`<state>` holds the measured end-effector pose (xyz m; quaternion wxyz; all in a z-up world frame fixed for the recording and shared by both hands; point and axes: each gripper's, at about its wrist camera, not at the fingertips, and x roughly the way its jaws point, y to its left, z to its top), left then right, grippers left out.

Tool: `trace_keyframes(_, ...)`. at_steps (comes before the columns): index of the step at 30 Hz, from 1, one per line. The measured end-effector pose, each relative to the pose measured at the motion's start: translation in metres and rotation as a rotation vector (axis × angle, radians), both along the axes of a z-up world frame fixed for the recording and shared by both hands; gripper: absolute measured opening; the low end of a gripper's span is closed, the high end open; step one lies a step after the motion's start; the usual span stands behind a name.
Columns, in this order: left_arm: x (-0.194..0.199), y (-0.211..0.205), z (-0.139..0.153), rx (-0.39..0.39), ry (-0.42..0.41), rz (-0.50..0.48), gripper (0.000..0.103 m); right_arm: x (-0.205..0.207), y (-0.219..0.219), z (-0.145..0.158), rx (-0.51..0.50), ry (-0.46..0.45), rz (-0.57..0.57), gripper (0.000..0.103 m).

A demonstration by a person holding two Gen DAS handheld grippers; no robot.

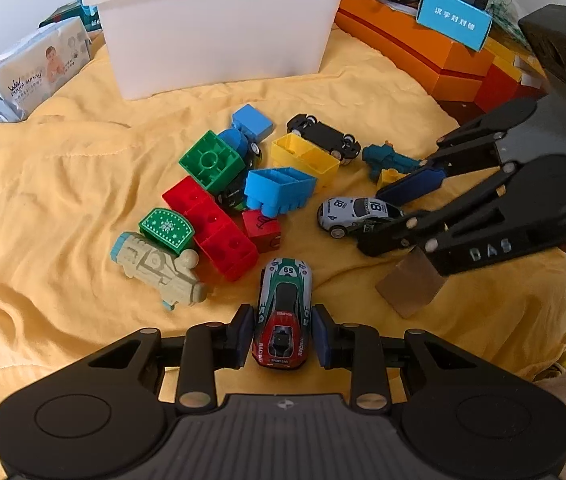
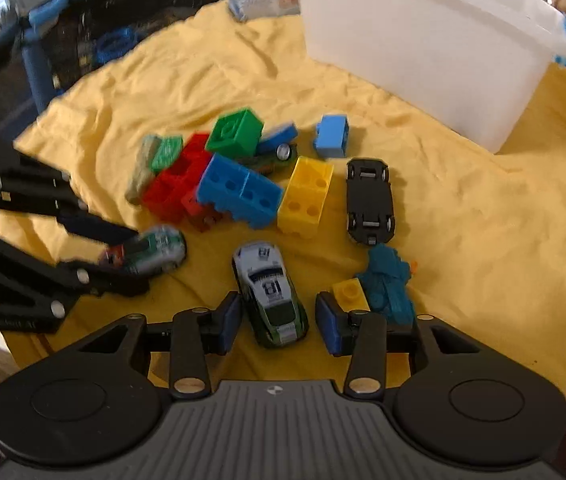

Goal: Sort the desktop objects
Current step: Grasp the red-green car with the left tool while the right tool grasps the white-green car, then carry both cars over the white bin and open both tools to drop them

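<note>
A green and red toy car (image 1: 283, 308) marked 59 lies on the yellow cloth (image 1: 63, 200), and my left gripper (image 1: 282, 314) is shut on its sides. The right wrist view shows that car (image 2: 151, 252) blurred between the left gripper's (image 2: 135, 258) fingers. A white toy car (image 2: 271, 292) marked 18 rests between the pads of my right gripper (image 2: 279, 304), which is open with a gap on the car's right side. From the left wrist view the right gripper (image 1: 375, 220) straddles the white car (image 1: 357, 212). A white bin (image 1: 219, 32) stands behind the toys.
A heap of red (image 1: 211, 224), blue (image 1: 279, 190), green (image 1: 213, 162) and yellow bricks (image 1: 305, 158) sits mid-cloth. An upturned black car (image 1: 325, 134), a teal toy (image 1: 387, 158), a beige toy (image 1: 159, 268), a cardboard piece (image 1: 411, 286), a wipes pack (image 1: 31, 72) and orange boxes (image 1: 423, 52) surround it.
</note>
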<state>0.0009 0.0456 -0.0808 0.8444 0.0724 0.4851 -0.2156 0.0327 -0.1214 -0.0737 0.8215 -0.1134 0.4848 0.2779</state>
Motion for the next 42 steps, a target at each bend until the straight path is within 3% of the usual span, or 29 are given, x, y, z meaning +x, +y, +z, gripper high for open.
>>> trace_keyframes(5, 0.003, 0.001, -0.004, -0.007, 0.011, 0.006, 0.034, 0.005, -0.003, -0.002, 0.044, 0.024, -0.022, 0.046)
trace_keyframes(9, 0.004, -0.001, -0.003, -0.002, 0.0, -0.005, 0.033, -0.009, 0.01, -0.002, -0.028, -0.035, 0.045, 0.035)
trace_keyframes(13, 0.001, -0.003, 0.007, -0.015, -0.023, -0.026, 0.033, -0.02, 0.012, 0.003, -0.049, -0.07, 0.029, 0.034)
trace_keyframes(23, 0.024, -0.002, 0.069, -0.056, -0.168, -0.012, 0.033, -0.01, -0.006, 0.069, 0.013, -0.236, -0.057, 0.033)
trace_keyframes(27, 0.054, 0.001, 0.105, -0.067, -0.279, 0.021, 0.033, 0.01, -0.012, 0.105, 0.024, -0.353, -0.096, 0.033)
trace_keyframes(34, 0.12, -0.001, 0.151, -0.065, -0.431, 0.042, 0.033, 0.07, -0.014, 0.141, 0.019, -0.504, -0.169, 0.033)
trace_keyframes(37, 0.151, -0.005, 0.155, -0.062, -0.461, 0.048, 0.033, 0.098, -0.011, 0.144, 0.024, -0.514, -0.212, 0.033)
trace_keyframes(42, 0.205, -0.007, 0.138, -0.088, -0.415, 0.096, 0.033, 0.133, -0.001, 0.134, 0.026, -0.502, -0.306, 0.033)
